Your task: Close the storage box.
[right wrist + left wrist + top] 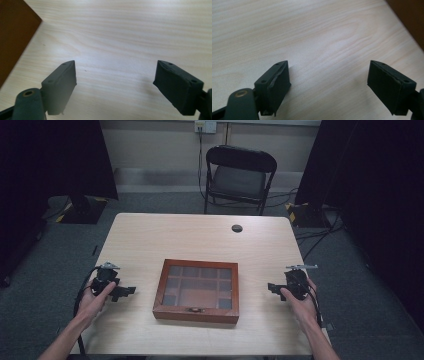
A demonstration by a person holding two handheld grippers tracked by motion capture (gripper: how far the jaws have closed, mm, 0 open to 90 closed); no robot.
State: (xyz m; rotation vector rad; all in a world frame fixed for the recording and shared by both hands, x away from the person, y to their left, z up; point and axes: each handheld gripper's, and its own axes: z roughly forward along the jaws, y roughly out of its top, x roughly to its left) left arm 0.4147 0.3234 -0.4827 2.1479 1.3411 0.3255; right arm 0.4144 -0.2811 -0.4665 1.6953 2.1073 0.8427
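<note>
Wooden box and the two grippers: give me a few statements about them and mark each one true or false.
1. The wooden box has its glass lid closed. True.
2. The left gripper holds the box by its side. False: its jaws stand open over the bare table, apart from the box.
3. The right gripper has open jaws with nothing between them. True.
4. The box stands at the far edge of the table. False: it stands near the person's side, between the two grippers.
5. A folding chair stands beyond the far side of the table. True.
6. Both grippers are on the same side of the box. False: one is on each side.
</note>
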